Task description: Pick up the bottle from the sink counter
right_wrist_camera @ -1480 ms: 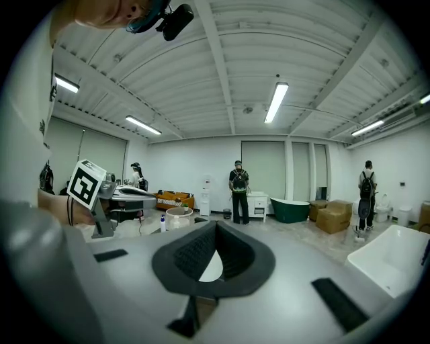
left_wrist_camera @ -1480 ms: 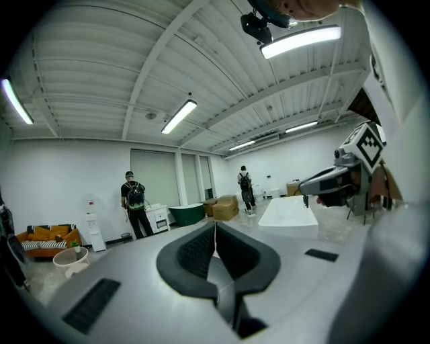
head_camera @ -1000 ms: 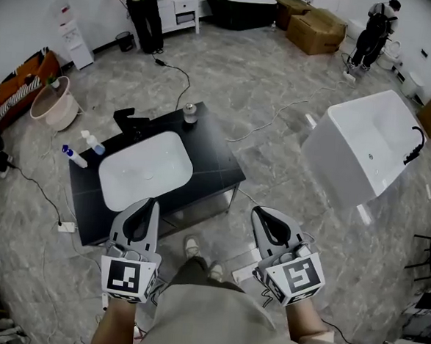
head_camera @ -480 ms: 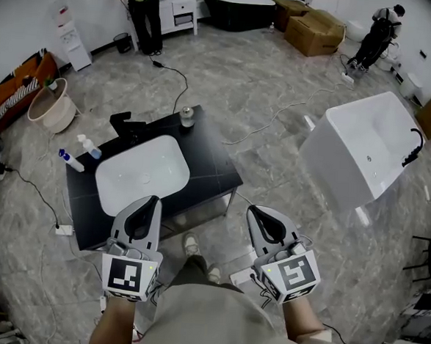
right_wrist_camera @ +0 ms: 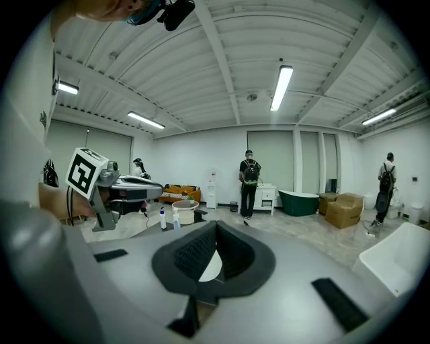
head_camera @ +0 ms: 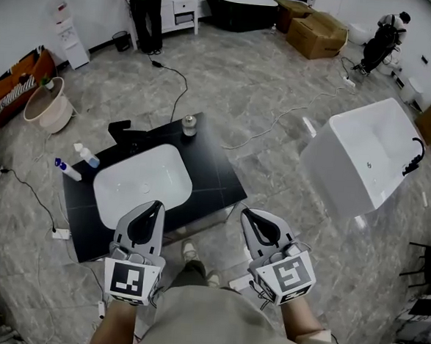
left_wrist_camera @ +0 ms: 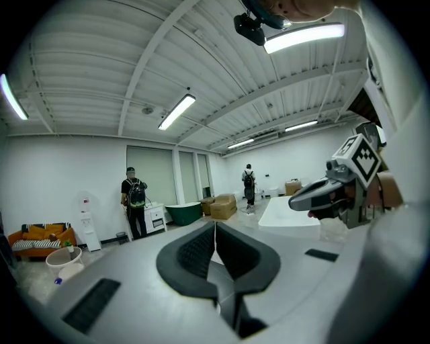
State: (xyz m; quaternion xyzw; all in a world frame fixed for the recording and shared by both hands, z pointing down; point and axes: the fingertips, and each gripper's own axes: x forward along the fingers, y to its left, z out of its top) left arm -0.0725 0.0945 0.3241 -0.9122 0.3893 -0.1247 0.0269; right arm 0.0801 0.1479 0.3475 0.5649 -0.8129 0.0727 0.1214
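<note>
On the left end of the black sink counter [head_camera: 217,169] stand a clear spray bottle [head_camera: 86,155] and a blue-capped bottle [head_camera: 64,169]; the right gripper view shows them as the spray bottle [right_wrist_camera: 175,219] and blue-capped bottle [right_wrist_camera: 162,218]. A small lidded jar [head_camera: 189,124] stands at the counter's far edge. My left gripper [head_camera: 152,210] hovers at the counter's near edge, shut and empty. My right gripper [head_camera: 252,217] hangs over the floor beside the counter's near right corner, also shut and empty. Both are well short of the bottles.
A white basin [head_camera: 142,184] with a black faucet [head_camera: 126,132] fills the counter's middle. A white bathtub [head_camera: 367,156] stands to the right. Cables [head_camera: 179,77] trail over the floor. A person [head_camera: 145,4] stands at a far cabinet, with cardboard boxes [head_camera: 317,31] nearby.
Both grippers have moved forward toward the counter, which now lies closer under them. Their jaws stay shut.
</note>
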